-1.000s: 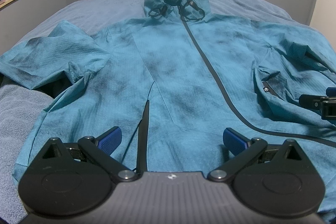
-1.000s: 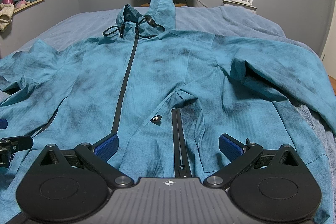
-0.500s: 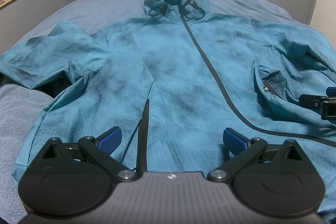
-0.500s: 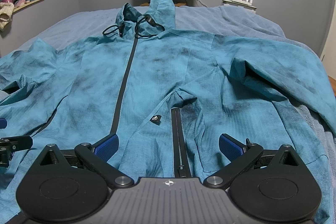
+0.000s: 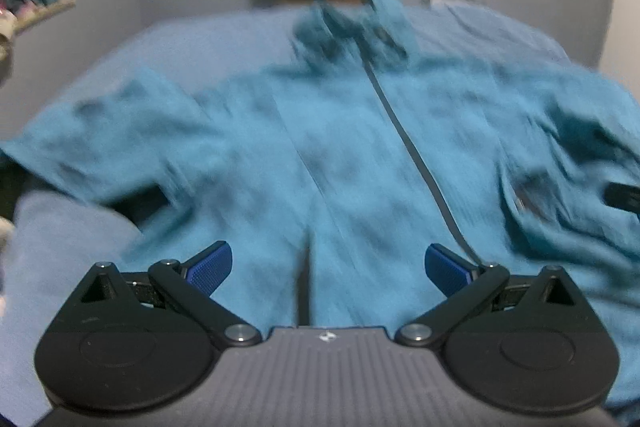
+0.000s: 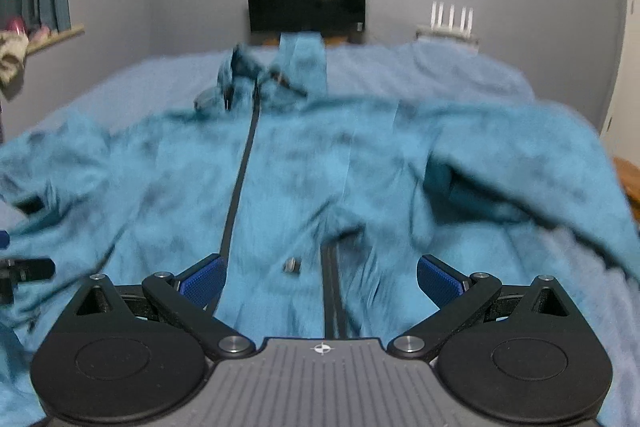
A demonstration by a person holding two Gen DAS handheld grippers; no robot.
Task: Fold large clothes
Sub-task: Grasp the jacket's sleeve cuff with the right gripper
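Observation:
A teal hooded jacket (image 5: 344, 147) lies front-up and spread out on the bed, black zipper running down its middle, hood at the far end. My left gripper (image 5: 328, 267) hovers open over the hem on the jacket's left half, nothing between its blue pads. The same jacket (image 6: 304, 179) fills the right wrist view, where my right gripper (image 6: 320, 277) is open above the hem beside a black pocket zipper (image 6: 332, 291). Each gripper's tip shows at the edge of the other's view. Both views are blurred by motion.
A blue-grey bedspread (image 5: 76, 239) covers the bed. A dark monitor (image 6: 306, 1) and a white router (image 6: 450, 23) stand against the far grey wall. A curtain and a windowsill (image 6: 44, 35) are at the left.
Both views have tilted upward and gone blurry, with more of the far wall showing. The jacket lies as before and both grippers remain open.

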